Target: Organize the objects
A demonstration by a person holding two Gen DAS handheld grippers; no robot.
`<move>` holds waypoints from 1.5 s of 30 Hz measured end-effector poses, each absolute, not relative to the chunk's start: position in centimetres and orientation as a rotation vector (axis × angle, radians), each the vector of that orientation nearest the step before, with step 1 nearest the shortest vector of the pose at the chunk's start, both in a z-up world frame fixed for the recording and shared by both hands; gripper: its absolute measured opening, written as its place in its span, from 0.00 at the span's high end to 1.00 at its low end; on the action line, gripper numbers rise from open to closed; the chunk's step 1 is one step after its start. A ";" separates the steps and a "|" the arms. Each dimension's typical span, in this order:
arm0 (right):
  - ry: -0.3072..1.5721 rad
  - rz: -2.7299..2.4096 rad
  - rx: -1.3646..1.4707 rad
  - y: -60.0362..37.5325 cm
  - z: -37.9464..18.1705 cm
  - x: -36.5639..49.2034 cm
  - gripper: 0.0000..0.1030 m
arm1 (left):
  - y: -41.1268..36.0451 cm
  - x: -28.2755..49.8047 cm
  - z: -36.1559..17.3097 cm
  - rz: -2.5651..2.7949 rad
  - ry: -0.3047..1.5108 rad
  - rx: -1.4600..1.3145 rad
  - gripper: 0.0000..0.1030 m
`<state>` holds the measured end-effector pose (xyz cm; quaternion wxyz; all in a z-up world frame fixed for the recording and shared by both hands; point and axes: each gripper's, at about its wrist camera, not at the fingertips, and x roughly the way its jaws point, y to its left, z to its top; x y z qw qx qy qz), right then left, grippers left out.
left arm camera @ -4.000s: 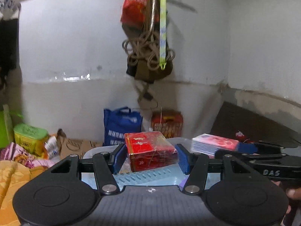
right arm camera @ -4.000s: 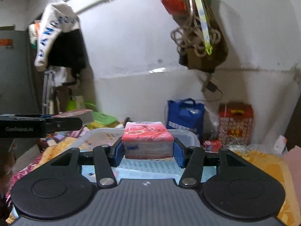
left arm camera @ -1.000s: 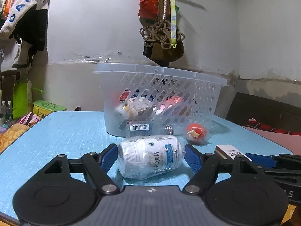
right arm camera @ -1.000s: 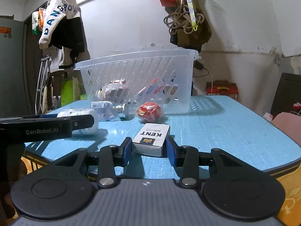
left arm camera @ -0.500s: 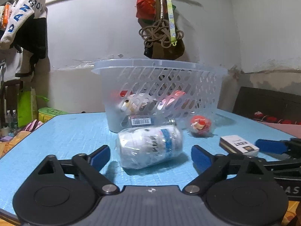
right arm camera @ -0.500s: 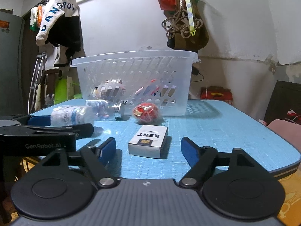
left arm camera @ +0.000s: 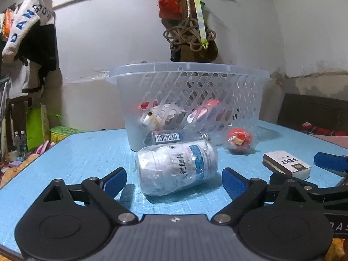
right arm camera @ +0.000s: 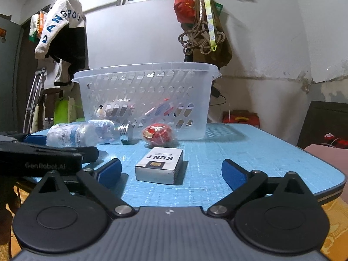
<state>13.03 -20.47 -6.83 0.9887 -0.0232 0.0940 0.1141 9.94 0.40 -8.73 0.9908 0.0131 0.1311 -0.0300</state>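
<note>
White pill bottle (left arm camera: 177, 169) lies on its side on blue table (right arm camera: 261, 152), in front of slotted basket (left arm camera: 189, 95). Left gripper (left arm camera: 174, 179) spread wide w/ nothing in it, lined up to straddle it. Right gripper (right arm camera: 171, 174) likewise apart, flanking KENT pack (right arm camera: 159, 165).

1. I see a dim room; cool light falls from above and in front.
2. The glossy blue table top (right arm camera: 250, 148) shows soft glare and short shadows.
3. Fisheye edges bend strongly, with dark corners; the centre is sharp.
</note>
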 end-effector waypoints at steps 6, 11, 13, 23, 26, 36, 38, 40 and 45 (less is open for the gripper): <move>0.189 0.241 -0.045 -21.1 -6.7 12.8 0.02 | 0.7 10.2 -8.8 -0.054 0.271 0.006 0.23; 0.183 0.247 -0.046 -20.5 -6.8 13.0 0.02 | 0.6 9.4 -8.9 -0.052 0.235 0.040 0.24; 0.181 0.258 -0.049 -20.1 -6.8 13.1 0.03 | 0.6 9.2 -8.8 -0.047 0.226 0.052 0.24; 0.192 0.317 -0.053 -19.5 -6.2 13.1 0.55 | 1.3 8.8 -8.6 -0.026 0.196 0.030 0.24; 0.200 0.322 -0.040 -19.8 -6.0 13.0 0.55 | 1.4 8.6 -8.6 -0.030 0.190 0.033 0.24; 0.186 0.333 -0.030 -20.4 -4.3 12.7 0.55 | 1.7 8.2 -7.7 -0.037 0.178 0.020 0.24; 0.197 0.336 -0.033 -20.3 -3.8 12.9 0.55 | 1.6 8.1 -7.2 -0.035 0.184 0.021 0.24; 0.210 0.344 -0.044 -20.4 -3.2 13.0 0.55 | 1.5 7.8 -6.6 -0.029 0.179 0.027 0.24; 0.230 0.399 -0.009 -21.9 -1.8 13.1 0.55 | 1.2 7.3 -4.9 -0.061 0.187 0.020 0.24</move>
